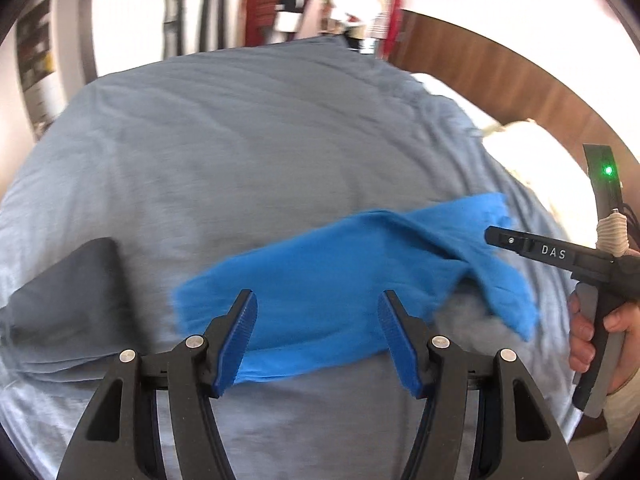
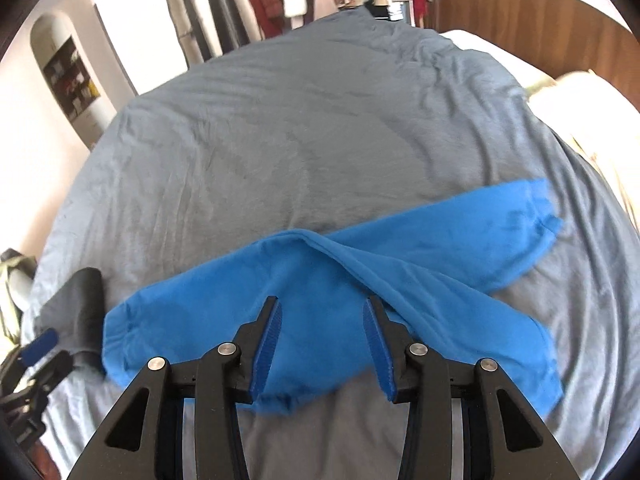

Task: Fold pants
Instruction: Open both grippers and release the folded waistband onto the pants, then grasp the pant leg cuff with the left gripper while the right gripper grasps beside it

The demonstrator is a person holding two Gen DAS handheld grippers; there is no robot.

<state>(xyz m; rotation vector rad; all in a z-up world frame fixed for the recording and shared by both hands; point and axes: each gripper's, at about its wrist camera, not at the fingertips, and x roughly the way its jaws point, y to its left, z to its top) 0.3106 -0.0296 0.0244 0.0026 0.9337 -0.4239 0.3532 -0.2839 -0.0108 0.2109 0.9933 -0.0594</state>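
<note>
Blue pants [image 1: 340, 280] lie across the grey bed sheet [image 1: 240, 140], legs spread toward the right. My left gripper [image 1: 318, 312] is open and empty, hovering above the pants' left part. The right gripper shows at the right edge of the left wrist view [image 1: 496, 237], above the leg end. In the right wrist view the pants [image 2: 328, 312] lie with one leg crossed over the other, and my right gripper [image 2: 322, 316] is open and empty just above the crotch area.
A dark grey folded garment [image 1: 68, 300] lies on the bed to the left, also in the right wrist view [image 2: 78, 300]. Cream bedding [image 1: 532, 160] sits at the right by a wooden headboard [image 1: 500, 80]. Clothes hang beyond the bed's far edge.
</note>
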